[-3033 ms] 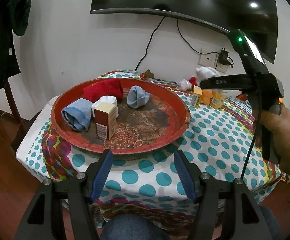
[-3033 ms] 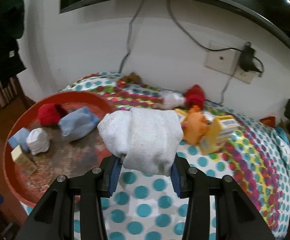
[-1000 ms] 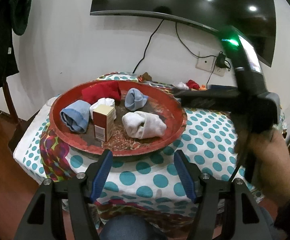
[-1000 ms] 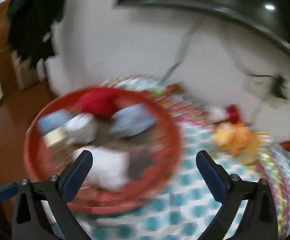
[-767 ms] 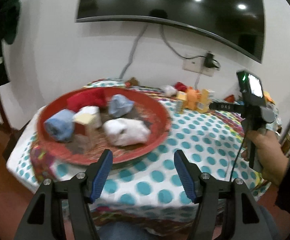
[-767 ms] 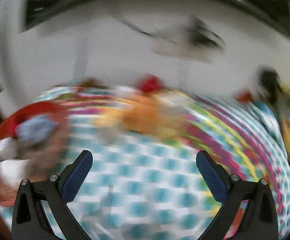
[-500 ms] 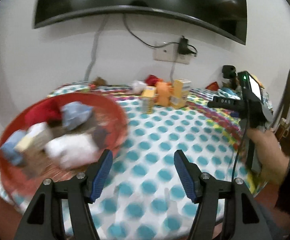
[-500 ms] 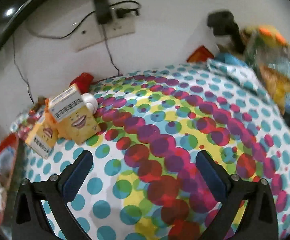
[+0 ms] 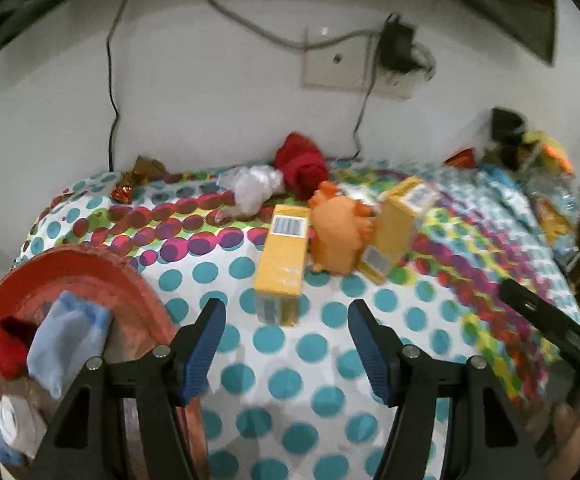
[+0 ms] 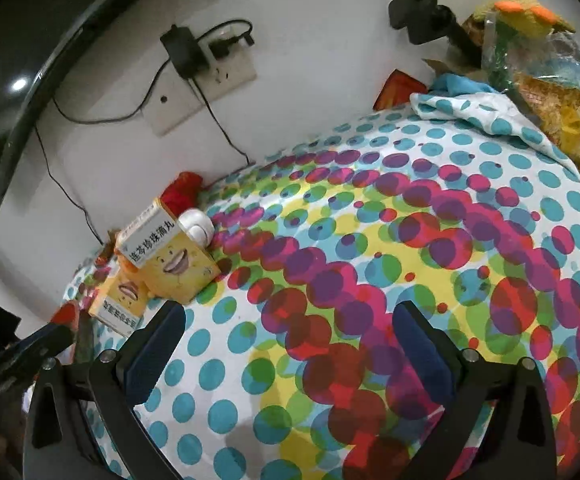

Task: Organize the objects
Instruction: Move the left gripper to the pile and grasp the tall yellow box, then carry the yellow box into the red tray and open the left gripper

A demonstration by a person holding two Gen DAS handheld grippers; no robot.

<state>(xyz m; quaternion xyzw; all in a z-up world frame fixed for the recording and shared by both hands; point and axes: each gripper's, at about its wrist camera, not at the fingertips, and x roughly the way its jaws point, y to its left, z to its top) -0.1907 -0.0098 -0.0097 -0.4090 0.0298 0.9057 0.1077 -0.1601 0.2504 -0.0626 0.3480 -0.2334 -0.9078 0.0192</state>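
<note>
My left gripper [image 9: 286, 344] is open and empty, just short of a yellow box [image 9: 284, 258] standing on the dotted tablecloth. Behind that box stand an orange toy [image 9: 339, 238] and a second yellow box [image 9: 399, 228]. A red cloth [image 9: 301, 166] and a crumpled plastic bag [image 9: 252, 186] lie near the wall. The red tray [image 9: 130, 300] at the left holds a light blue cloth [image 9: 68, 338], a red cloth and a white roll. My right gripper [image 10: 290, 356] is open and empty over bare tablecloth, with both yellow boxes [image 10: 170, 256] to its left.
A wall socket with a charger and cables [image 9: 397, 48] is behind the table. Snack bags and a yellow plush [image 10: 537, 48] pile up at the table's right end. A white bottle [image 10: 196, 226] sits behind the boxes. The other gripper [image 9: 549, 332] shows at the right edge of the left wrist view.
The right gripper dropped the white towel into the tray, opened, and swung right over the table. The left gripper turned from the tray and moved in close to the yellow boxes.
</note>
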